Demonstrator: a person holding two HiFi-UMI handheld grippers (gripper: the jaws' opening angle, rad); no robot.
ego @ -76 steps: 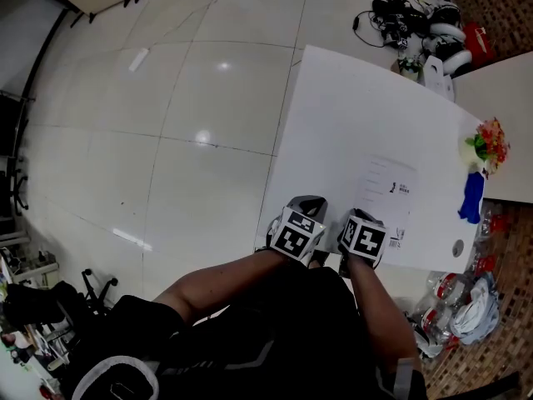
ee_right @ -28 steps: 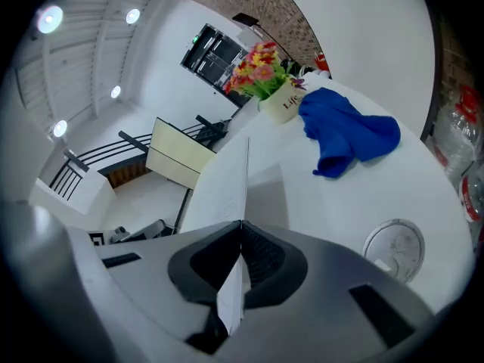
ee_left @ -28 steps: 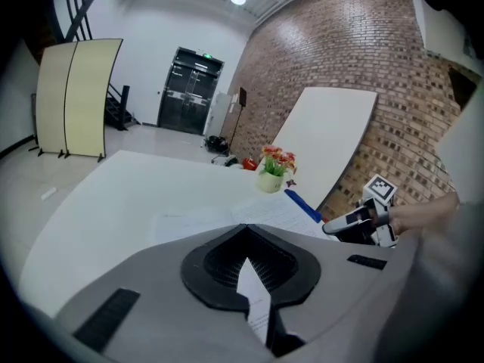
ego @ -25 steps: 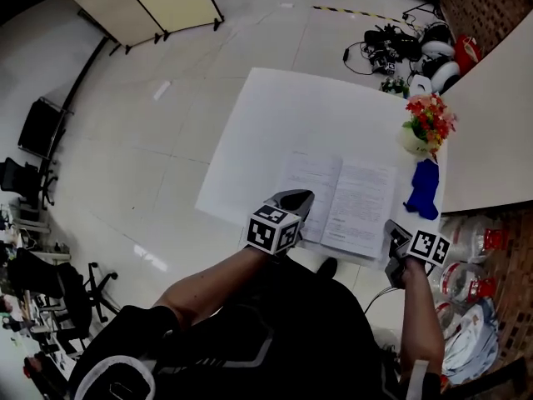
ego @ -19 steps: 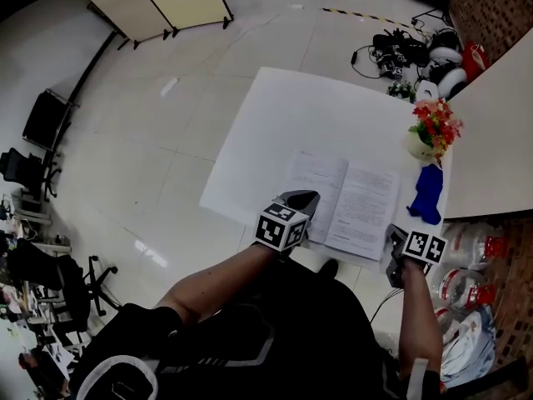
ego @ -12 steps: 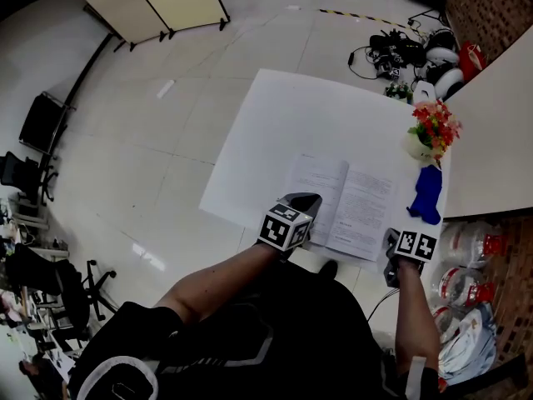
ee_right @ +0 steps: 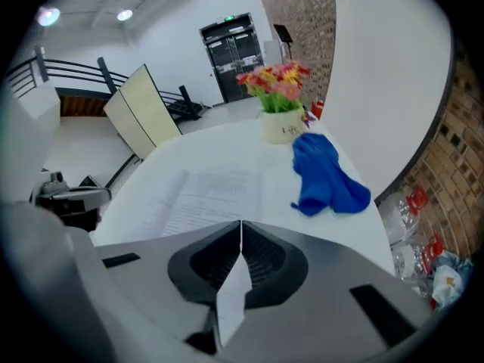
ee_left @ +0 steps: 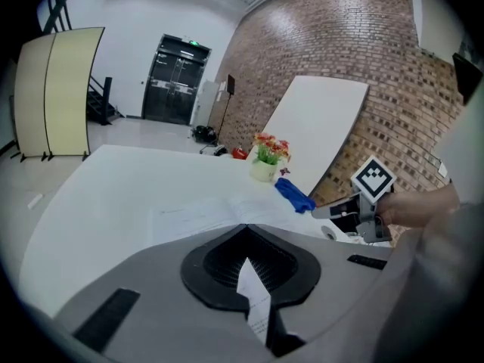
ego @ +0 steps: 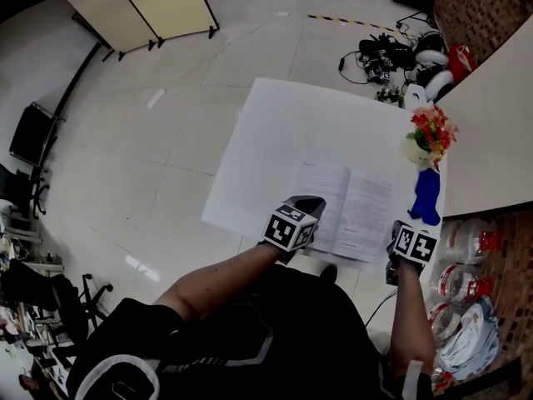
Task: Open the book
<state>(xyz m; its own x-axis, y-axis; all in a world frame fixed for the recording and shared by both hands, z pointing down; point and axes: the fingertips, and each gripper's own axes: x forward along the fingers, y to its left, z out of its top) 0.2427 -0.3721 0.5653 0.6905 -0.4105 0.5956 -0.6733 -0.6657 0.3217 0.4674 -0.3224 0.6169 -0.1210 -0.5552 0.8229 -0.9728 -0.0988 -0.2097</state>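
Note:
The book (ego: 346, 211) lies open and flat on the white table (ego: 291, 132), printed pages up; it also shows in both gripper views, book (ee_left: 204, 214), book (ee_right: 200, 195). My left gripper (ego: 305, 202) rests at the near left corner of the left page, jaws shut (ee_left: 246, 225); printed paper shows through the slit behind the tips. My right gripper (ego: 400, 233) is off the book's right edge, near the table's front right corner. It is shut on nothing (ee_right: 240, 223) and points toward the blue cloth. Each gripper view shows the other gripper: right gripper (ee_left: 340, 210), left gripper (ee_right: 72, 195).
A blue cloth (ego: 425, 197) lies just right of the book, with a pot of flowers (ego: 430, 132) behind it. A large white board (ego: 491, 123) leans at the right by the brick wall. Cables and gear (ego: 400, 52) litter the floor past the table; bags (ego: 466, 307) sit below its right side.
Three seconds ago the book lay closed with both grippers at its near edge; now it lies open. In the last second the right gripper rolled and shifted slightly; the left stayed put.

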